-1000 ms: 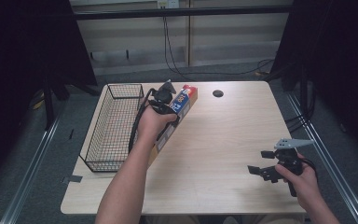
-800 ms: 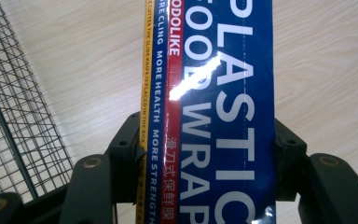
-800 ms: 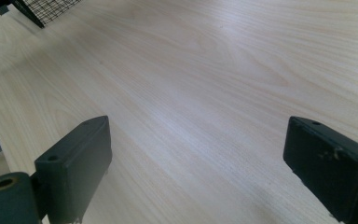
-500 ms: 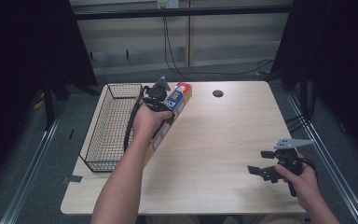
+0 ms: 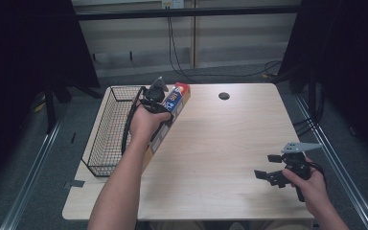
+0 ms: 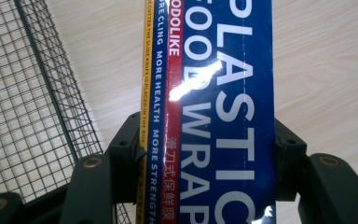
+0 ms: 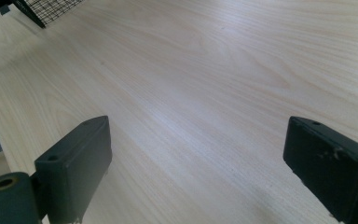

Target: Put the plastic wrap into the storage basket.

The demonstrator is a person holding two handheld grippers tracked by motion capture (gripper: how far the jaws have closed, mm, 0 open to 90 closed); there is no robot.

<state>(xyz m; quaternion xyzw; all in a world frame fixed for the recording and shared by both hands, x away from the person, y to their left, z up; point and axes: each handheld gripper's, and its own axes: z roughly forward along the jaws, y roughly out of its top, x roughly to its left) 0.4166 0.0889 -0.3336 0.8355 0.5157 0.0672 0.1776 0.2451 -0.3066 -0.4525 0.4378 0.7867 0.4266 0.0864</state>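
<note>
- High view: the left gripper (image 5: 159,96) is seen clamped on a long box of plastic wrap (image 5: 172,108), which is held tilted at the far left of the surface (image 5: 230,143), just beside the wire basket (image 5: 108,139). The box's lower end is hidden behind the left hand (image 5: 143,125), so contact with the surface cannot be told. The right gripper (image 5: 273,167) is held low over the near right corner, well apart from the box, with its jaws spread and nothing between them.
- Left gripper view: the box of plastic wrap (image 6: 209,112) is seen pinched across its width between the two black jaws, with the basket's mesh (image 6: 28,93) close on one side and bare wood (image 6: 321,70) on the other. Since the box is long and is gripped near one end only, it is judged that it could swing or slip through the pads under its own weight. The free end could also be caught on the basket's rim if the box is carried across too low, and its glossy wrapping may make the hold less sure.
- Right gripper view: the jaws are seen wide apart over bare wood (image 7: 205,93), with a corner of the basket (image 7: 51,9) at the far edge. No support is given to the box from this side, so any tilt would have to be corrected by the left hand alone.
</note>
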